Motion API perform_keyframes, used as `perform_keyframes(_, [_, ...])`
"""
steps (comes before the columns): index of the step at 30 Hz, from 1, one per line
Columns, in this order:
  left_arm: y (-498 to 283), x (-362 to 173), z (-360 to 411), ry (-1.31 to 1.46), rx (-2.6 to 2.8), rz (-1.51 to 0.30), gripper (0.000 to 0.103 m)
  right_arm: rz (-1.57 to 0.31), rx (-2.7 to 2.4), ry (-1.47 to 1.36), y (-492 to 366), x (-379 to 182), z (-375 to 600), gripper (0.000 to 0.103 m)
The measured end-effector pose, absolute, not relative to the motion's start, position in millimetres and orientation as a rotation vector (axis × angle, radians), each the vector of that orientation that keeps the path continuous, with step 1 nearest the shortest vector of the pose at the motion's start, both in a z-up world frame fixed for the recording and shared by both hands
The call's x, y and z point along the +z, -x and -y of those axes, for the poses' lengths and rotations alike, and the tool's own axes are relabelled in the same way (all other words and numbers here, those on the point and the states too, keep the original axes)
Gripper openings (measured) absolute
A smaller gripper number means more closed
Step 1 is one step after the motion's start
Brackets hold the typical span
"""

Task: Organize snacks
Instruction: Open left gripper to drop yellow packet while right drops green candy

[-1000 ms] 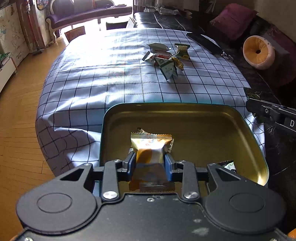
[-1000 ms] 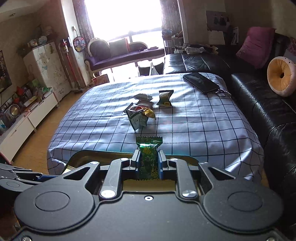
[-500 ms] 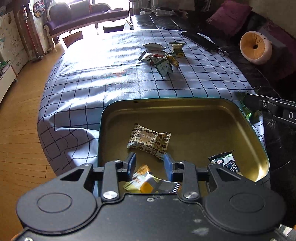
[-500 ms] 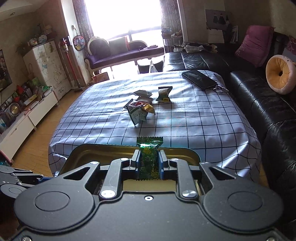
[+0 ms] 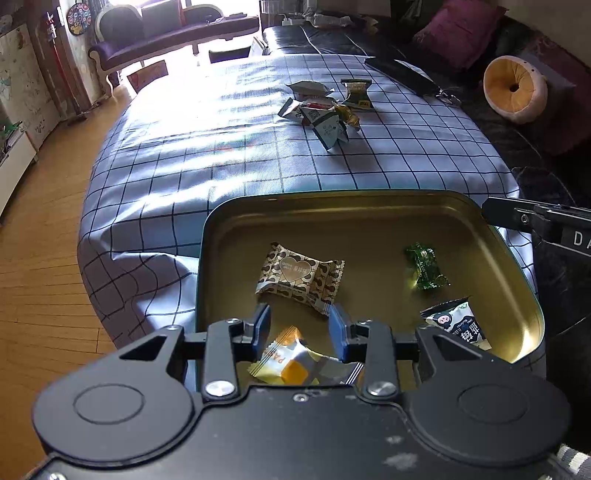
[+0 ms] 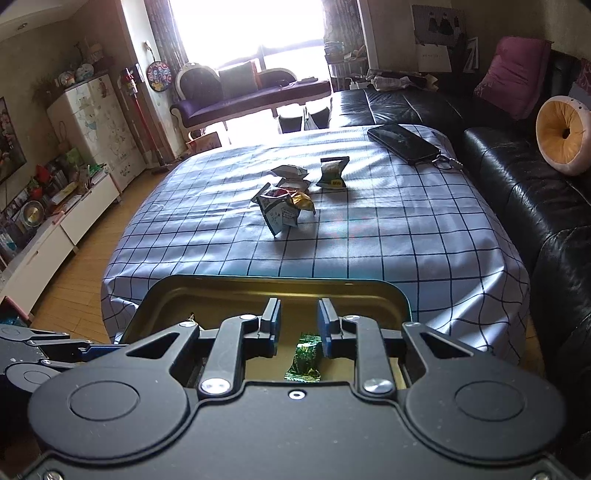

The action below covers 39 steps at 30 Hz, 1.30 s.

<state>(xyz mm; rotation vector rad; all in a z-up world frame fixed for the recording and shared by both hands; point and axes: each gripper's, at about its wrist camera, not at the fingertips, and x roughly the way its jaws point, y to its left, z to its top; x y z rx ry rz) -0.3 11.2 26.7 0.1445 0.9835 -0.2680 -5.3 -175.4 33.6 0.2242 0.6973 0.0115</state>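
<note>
**Sunlit living room, checked cloth at centre**

Daylight floods through a tall window (image 6: 251, 33) at the far end of the room, washing out the glass and throwing bright bands across a blue-and-white checked tablecloth (image 6: 388, 236). Beneath the window stands a purple chaise with a white carved frame (image 6: 251, 96). A black leather sofa (image 6: 524, 184) runs along the right side, carrying a magenta cushion (image 6: 513, 74) and a round orange-and-cream cushion (image 6: 565, 134). On the left, a white cabinet with cartoon prints (image 6: 99, 122) and a low white media unit (image 6: 55, 236) line the wall above a wooden plank floor (image 5: 40, 295).
</note>
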Motion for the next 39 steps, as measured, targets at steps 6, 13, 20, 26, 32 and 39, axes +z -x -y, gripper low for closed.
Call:
perform_keyframes(6, [-1.4,24.2,-9.6,-0.147,-0.267,-0.994,0.037,-0.717,0.014,-0.226,4.2,30.9,174.4,0.033])
perform_keyframes(13, [-2.0,23.3,-8.1,-0.150,-0.271,-0.994,0.037,-0.730,0.020,-0.228,2.6,29.0,173.4,0.033])
perform_keyframes(20, [-3.7,22.7,-7.1,-0.148,-0.275,-1.003,0.038,-0.741,0.023,-0.230,0.5,26.5,172.9,0.033])
perform_keyframes(26, [-6.5,21.8,-6.8,-0.146,-0.270,-1.007,0.039,-0.755,0.024,-0.234,-2.2,22.9,174.4,0.033])
perform_keyframes(32, [-9.2,22.3,-7.1,-0.152,-0.257,-0.997,0.040,-0.775,0.027,-0.238,-4.4,18.9,174.1,0.033])
perform_keyframes(39, [-13.9,19.4,-4.6,-0.164,-0.257,-0.998,0.040,-0.804,0.033,-0.241,-8.9,13.0,173.6,0.033])
